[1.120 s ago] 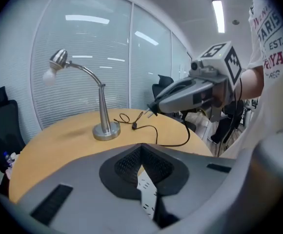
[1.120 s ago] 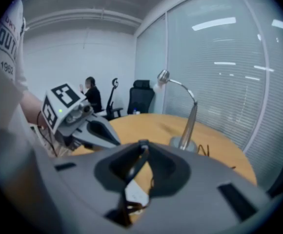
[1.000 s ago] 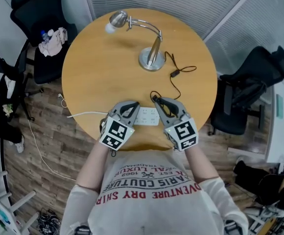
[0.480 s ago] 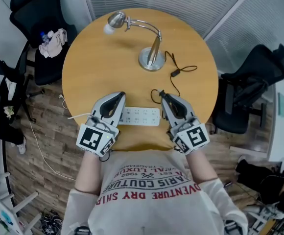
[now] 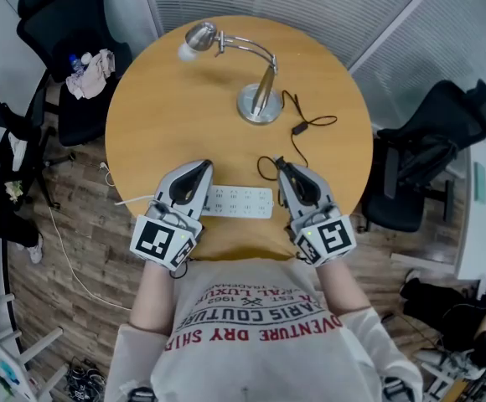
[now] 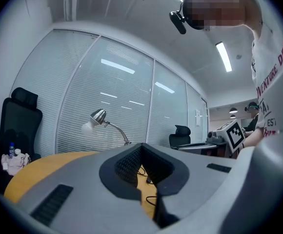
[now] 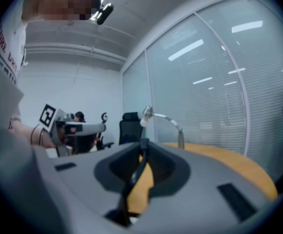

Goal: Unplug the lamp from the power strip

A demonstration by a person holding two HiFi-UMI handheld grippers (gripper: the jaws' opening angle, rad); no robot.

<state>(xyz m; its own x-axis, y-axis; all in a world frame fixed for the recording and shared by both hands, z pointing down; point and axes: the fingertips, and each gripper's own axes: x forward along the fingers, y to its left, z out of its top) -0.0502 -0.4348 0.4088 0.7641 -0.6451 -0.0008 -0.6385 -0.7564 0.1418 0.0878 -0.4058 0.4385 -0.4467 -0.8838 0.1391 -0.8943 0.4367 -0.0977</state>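
R gripper [image 5: 281,167] clenched on lamp cord [image 7: 134,174]; plug itself hidden btwn jaws. L gripper [image 5: 202,168] closed, empty, just left of power strip [image 5: 239,201]. Lamp [image 5: 258,105] stands farther back

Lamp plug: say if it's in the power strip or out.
Out: the power strip lies bare; the right hand-held gripper holds the black cord.

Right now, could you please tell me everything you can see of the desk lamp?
The desk lamp is silvery metal: a round base, a curved neck and a dome shade with a white bulb. It stands upright on the far part of the round wooden table. Its black cord, with an inline switch, trails to the right claw, which is shut on it.
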